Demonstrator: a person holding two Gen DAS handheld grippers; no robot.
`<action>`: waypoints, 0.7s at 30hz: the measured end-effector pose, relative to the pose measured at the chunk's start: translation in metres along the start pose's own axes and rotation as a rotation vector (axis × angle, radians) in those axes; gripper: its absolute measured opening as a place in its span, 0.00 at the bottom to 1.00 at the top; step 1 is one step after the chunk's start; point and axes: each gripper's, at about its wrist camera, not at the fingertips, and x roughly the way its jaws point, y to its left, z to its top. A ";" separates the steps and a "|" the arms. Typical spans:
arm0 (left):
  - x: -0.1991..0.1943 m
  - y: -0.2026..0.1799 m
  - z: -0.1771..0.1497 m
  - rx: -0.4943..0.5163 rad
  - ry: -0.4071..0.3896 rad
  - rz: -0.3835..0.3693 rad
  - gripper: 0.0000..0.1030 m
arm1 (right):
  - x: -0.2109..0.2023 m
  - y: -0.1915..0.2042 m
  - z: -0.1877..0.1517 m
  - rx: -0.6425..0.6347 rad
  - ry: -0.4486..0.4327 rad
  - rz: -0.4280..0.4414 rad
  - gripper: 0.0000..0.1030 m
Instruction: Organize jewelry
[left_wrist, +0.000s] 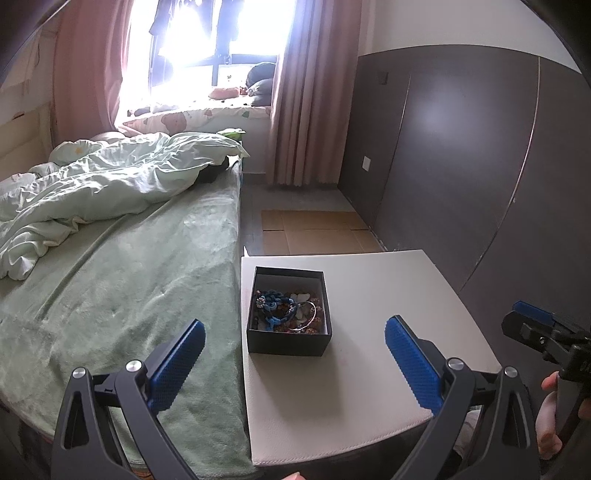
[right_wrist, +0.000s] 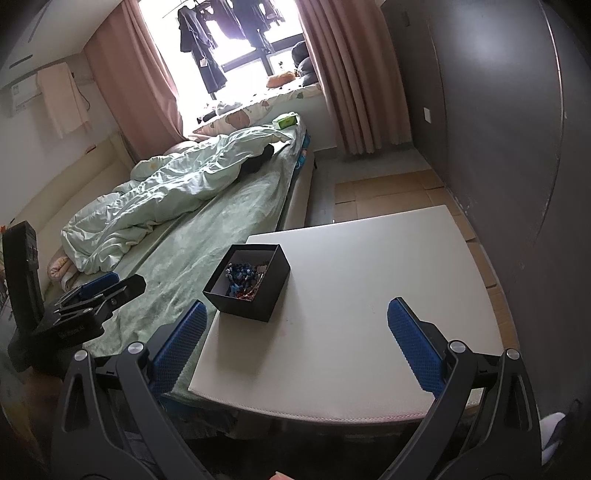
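Observation:
A black open box (left_wrist: 284, 345) stands on the left part of the white table (left_wrist: 369, 369). It holds a tangle of jewelry (left_wrist: 288, 310): blue braided bands, beads and a silver bangle. The box (right_wrist: 255, 302) and the jewelry (right_wrist: 243, 278) also show in the right wrist view. My left gripper (left_wrist: 293, 330) is open and empty, just short of the box. My right gripper (right_wrist: 297, 312) is open and empty over the table's near part, right of the box. The right gripper also shows at the left wrist view's right edge (left_wrist: 535, 325), and the left gripper at the right wrist view's left (right_wrist: 99, 291).
A bed (left_wrist: 129, 277) with a green sheet and a crumpled quilt (left_wrist: 110, 184) adjoins the table's left side. A dark wardrobe wall (left_wrist: 461, 166) stands to the right. Cardboard (left_wrist: 314, 232) lies on the floor beyond the table. Curtains and a window are at the back.

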 end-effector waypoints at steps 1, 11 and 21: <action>0.000 0.000 0.000 0.001 0.002 0.000 0.92 | 0.001 0.000 0.000 -0.001 0.001 -0.001 0.95; 0.001 0.002 -0.001 -0.013 0.001 -0.005 0.92 | 0.000 0.002 0.001 -0.007 -0.001 -0.009 0.95; -0.004 0.003 -0.002 -0.017 -0.006 -0.014 0.92 | 0.000 0.001 0.002 -0.005 -0.002 -0.023 0.95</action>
